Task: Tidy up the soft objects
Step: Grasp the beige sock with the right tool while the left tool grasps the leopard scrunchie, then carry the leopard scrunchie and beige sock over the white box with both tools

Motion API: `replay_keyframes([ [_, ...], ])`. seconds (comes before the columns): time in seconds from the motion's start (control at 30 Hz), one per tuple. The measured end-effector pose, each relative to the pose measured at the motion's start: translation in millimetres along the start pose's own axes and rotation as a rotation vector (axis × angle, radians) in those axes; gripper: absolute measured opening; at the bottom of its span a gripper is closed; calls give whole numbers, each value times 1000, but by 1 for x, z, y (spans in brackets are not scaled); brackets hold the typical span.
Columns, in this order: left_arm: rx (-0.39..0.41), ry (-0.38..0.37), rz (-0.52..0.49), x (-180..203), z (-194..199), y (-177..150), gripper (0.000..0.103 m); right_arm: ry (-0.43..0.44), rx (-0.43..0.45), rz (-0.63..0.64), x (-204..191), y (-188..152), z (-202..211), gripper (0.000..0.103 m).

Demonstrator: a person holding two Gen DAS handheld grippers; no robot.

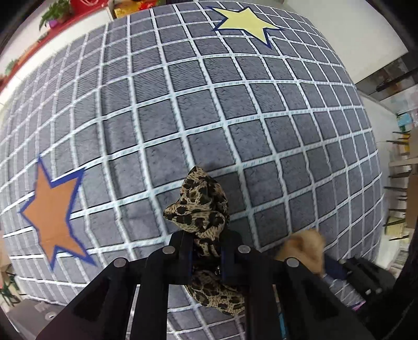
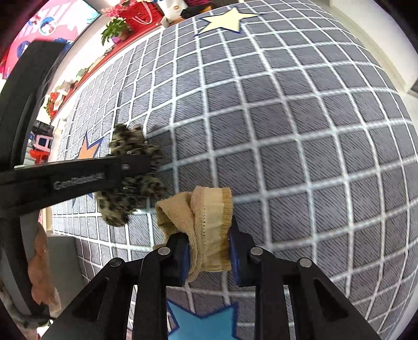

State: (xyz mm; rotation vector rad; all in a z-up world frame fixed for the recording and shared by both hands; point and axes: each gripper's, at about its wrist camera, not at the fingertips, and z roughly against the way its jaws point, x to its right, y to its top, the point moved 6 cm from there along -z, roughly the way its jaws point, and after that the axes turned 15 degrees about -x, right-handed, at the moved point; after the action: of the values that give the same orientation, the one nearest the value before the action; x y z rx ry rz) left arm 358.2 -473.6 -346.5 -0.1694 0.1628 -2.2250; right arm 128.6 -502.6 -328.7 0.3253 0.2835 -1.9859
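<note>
A leopard-print cloth point(image 1: 201, 206) is bunched between the fingers of my left gripper point(image 1: 206, 251), which is shut on it and points straight down over the grey grid carpet point(image 1: 209, 117). In the right wrist view the same leopard-print cloth point(image 2: 130, 183) hangs at the left, pinched by the left gripper's black fingers point(image 2: 125, 167). A beige knitted cloth point(image 2: 206, 222) sits folded between the blue pads of my right gripper point(image 2: 207, 251), which is shut on it. That beige cloth point(image 1: 303, 248) shows blurred at the lower right of the left wrist view.
Paper stars lie on the carpet: an orange star point(image 1: 54, 214), a yellow star point(image 1: 245, 23) and a blue star point(image 2: 201, 324). A red shelf with plants point(image 2: 117, 28) lines the far wall. A person's hand point(image 2: 41, 274) holds the left gripper's handle.
</note>
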Motion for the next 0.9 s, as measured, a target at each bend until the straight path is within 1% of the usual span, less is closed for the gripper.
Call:
replay_keyframes([
  [0.07, 7, 56, -17, 5, 2, -10, 16, -3, 4, -18, 13, -5, 4, 26],
  [0.13, 1, 83, -36, 16, 4, -26, 16, 4, -2, -37, 22, -11, 7, 26],
  [0.17, -3, 94, -39, 18, 5, -31, 16, -6, -18, -91, 29, -14, 8, 26],
  [0.23, -18, 141, -41, 26, 0, -41, 16, -1, -29, -105, 33, -19, 11, 26],
  [0.27, -25, 172, -37, 30, -5, -53, 16, 4, -37, -115, 32, -18, 11, 26],
  [0.3, -31, 186, -31, 31, -7, -57, 16, 5, -41, -121, 28, -21, 9, 26],
  [0.33, -36, 186, -22, 28, -10, -78, 16, 5, -44, -125, 27, -24, 11, 26],
  [0.37, -40, 175, -13, 27, -10, -90, 16, 0, -44, -124, 19, -28, 11, 26],
  [0.43, -31, 156, 2, 28, -8, -104, 16, -15, -37, -116, 16, -35, 17, 26],
  [0.5, -21, 181, 10, 29, -3, -119, 16, -22, -38, -106, 11, -42, 22, 26],
  [0.53, -14, 188, 10, 22, 0, -136, 16, -22, -42, -105, 9, -47, 24, 26],
  [0.7, 11, 182, 17, 21, 18, -188, 16, -61, -53, -97, -9, -60, 29, 26],
  [0.9, 50, 194, 21, 2, 36, -260, 16, -81, -52, -78, -23, -83, 42, 26],
])
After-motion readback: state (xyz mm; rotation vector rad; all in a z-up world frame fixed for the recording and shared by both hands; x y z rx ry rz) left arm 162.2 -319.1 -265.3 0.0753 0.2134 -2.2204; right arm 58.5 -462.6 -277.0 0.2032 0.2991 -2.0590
